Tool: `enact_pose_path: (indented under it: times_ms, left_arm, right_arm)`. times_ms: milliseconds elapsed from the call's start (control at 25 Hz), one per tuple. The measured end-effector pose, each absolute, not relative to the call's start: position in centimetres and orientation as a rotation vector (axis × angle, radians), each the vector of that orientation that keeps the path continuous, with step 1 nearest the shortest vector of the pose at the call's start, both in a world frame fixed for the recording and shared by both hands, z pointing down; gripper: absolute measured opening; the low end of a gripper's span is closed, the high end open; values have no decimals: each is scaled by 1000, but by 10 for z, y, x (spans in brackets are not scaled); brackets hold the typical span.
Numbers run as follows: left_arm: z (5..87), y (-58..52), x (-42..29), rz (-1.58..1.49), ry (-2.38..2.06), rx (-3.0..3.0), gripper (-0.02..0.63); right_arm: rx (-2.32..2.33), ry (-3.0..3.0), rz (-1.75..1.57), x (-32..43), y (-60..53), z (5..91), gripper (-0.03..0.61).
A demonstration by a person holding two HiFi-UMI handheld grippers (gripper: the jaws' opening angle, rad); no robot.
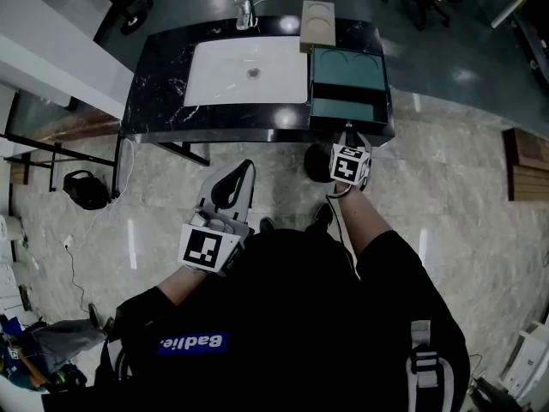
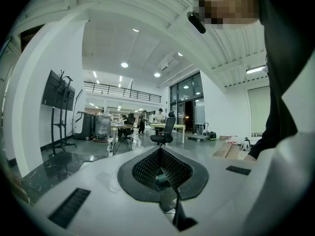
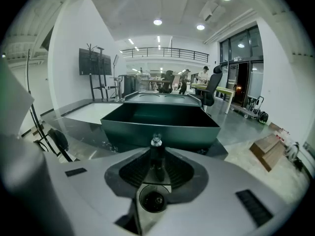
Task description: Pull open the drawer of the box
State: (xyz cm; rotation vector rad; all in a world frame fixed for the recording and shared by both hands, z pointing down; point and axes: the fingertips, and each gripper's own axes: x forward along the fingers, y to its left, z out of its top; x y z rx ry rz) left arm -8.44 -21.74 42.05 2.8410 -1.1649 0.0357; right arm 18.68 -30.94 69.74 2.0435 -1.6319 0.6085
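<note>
Right gripper (image 3: 156, 154): clamped on the drawer knob (image 3: 156, 141); green drawer (image 3: 197, 132) pulled out.
Left gripper (image 2: 160, 156): jaws pressed together, nothing held, well apart from the table (image 1: 163, 75).

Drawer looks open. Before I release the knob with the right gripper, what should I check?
1. Right gripper shut on the knob: ok.
2. Drawer pulled out, inside showing: ok.
3. Travel left in the drawer: cannot tell.
4. Left gripper shut, empty and away from the table: ok.
5. Box braced by anything: not ok, neither gripper touches it.
</note>
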Motion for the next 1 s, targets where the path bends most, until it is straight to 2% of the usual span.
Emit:
enact_pose_path:
  times_ms: [400,680,1000]
  left_arm:
    - [440,-201,-95,24,-1001,2864,-8]
    - [458,-180,-78,45,-846,2864,-8]
    - [444,-159,-52,75,-909,2870,-8]
  right_arm:
    - [2113,-1587,543,175,-260,676,72]
    - [2170,-1620,429,152,-216,625,72]
    - [2106,-1815,339,137,-182,577,72]
